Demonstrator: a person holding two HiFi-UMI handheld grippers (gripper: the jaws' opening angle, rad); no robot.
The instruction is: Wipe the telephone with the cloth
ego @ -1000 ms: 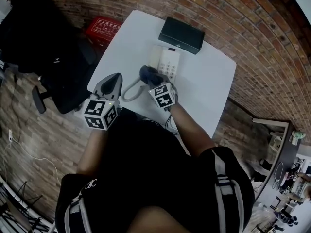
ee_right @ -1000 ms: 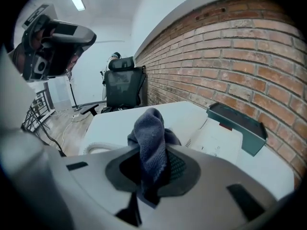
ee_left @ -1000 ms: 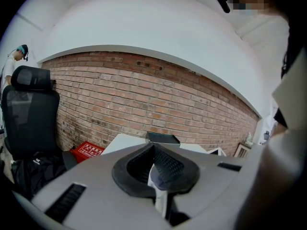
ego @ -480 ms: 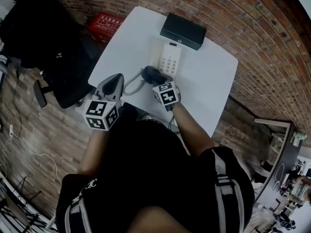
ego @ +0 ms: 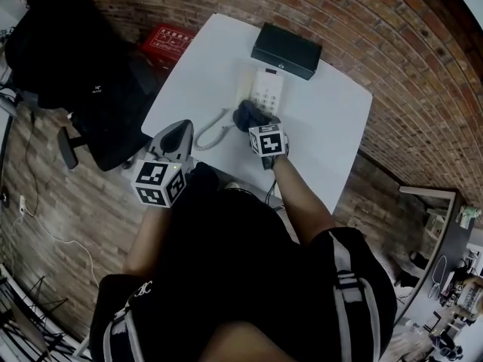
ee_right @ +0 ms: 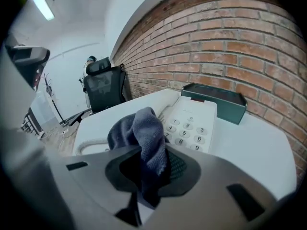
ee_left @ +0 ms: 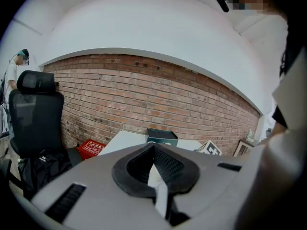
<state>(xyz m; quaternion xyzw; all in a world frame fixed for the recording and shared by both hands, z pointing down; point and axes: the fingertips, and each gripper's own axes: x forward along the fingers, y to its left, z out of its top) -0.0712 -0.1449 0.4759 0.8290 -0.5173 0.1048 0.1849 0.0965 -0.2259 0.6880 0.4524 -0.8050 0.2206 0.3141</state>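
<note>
The white telephone (ego: 266, 87) lies on the white table (ego: 332, 127), its keypad facing up and its handset resting along the left side. In the right gripper view the telephone (ee_right: 191, 124) is just beyond the jaws. My right gripper (ego: 255, 124) is shut on a dark blue-grey cloth (ego: 247, 115), which hangs over the phone's near end. The same cloth (ee_right: 144, 131) bunches up between the jaws of the right gripper (ee_right: 147, 174). My left gripper (ego: 178, 130) hovers at the table's near-left edge, shut and empty; this gripper (ee_left: 156, 169) points at the brick wall.
A dark green box (ego: 285, 51) stands behind the phone at the far table edge. The coiled cord (ego: 215, 130) loops left of the phone. On the floor at the left are a black office chair (ego: 83, 81) and a red box (ego: 167, 40).
My right gripper has carried the cloth forward and to the right, from beside the cord onto the phone's near end. The left gripper has stayed where it was.
</note>
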